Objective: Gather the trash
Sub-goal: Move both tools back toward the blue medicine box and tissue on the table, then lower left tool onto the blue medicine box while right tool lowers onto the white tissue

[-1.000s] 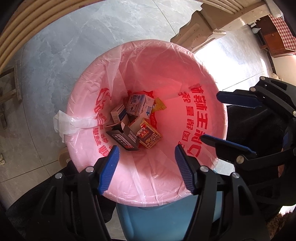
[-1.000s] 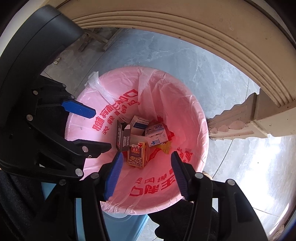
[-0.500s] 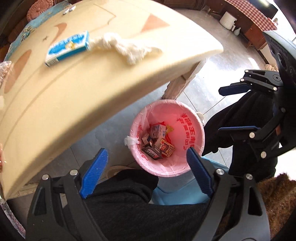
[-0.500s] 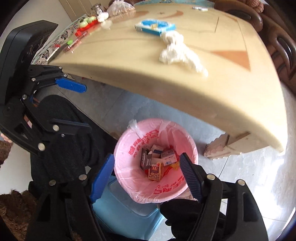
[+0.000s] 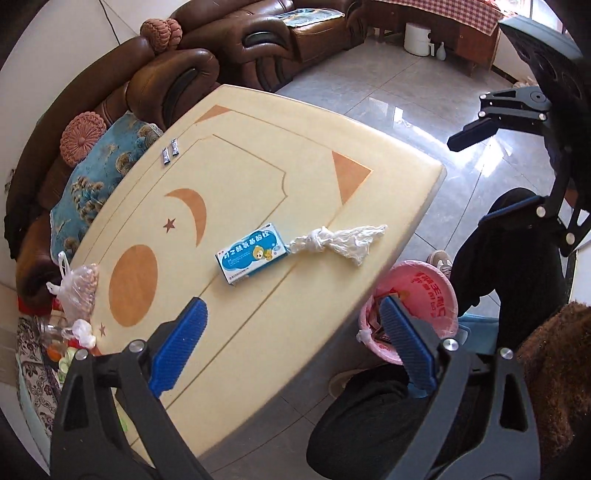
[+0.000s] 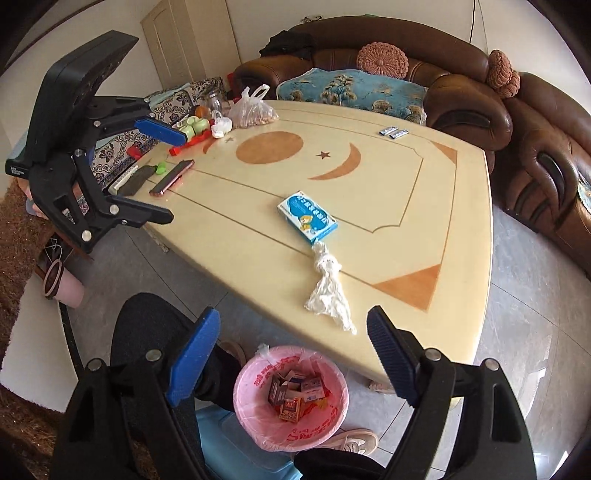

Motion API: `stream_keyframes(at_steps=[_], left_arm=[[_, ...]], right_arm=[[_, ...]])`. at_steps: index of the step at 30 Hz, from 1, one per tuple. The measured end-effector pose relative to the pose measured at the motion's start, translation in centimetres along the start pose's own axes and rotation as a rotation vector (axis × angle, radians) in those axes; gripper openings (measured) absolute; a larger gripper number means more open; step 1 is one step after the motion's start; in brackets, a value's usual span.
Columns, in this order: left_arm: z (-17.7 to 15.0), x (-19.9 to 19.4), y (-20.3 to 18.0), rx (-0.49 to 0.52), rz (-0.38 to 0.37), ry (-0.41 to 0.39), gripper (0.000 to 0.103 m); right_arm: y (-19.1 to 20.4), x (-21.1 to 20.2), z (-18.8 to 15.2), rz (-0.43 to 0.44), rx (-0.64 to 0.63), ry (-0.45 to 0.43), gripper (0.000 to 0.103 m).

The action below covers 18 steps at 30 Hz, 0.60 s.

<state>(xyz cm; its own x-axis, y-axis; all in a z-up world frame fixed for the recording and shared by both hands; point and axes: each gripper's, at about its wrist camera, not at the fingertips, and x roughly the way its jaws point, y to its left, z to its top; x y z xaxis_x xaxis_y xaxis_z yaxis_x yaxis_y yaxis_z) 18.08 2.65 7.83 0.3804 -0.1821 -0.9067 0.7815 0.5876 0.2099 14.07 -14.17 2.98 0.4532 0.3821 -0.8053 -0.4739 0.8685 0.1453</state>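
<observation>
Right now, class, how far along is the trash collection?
Done: several small cartons lie in the pink-lined bin. In hand: nothing; the left gripper and right gripper are both open and empty. Left: the blue box and knotted white wrapper on the table.

A cream table with orange moon, star and circle inlays stands on a glossy grey tiled floor that reflects daylight. Behind it curves a brown leather sofa with a blue patterned cover and pink round cushions. The walls are white, with a pale door.
</observation>
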Motion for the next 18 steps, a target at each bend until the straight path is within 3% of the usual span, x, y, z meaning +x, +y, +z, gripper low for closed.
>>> stream_keyframes(at_steps=[5,18], left_arm=[[0.8,3.0,-0.2,0.122,-0.013,0.018,0.092],[1.7,13.1,1.7,0.313,-0.190,0.125,0.092]], right_arm=[[-0.7,1.6,2.0,-0.013,-0.014,0.023,0.080],[-3.5,9.4,4.1,0.005,-0.028,0.158,0.080]])
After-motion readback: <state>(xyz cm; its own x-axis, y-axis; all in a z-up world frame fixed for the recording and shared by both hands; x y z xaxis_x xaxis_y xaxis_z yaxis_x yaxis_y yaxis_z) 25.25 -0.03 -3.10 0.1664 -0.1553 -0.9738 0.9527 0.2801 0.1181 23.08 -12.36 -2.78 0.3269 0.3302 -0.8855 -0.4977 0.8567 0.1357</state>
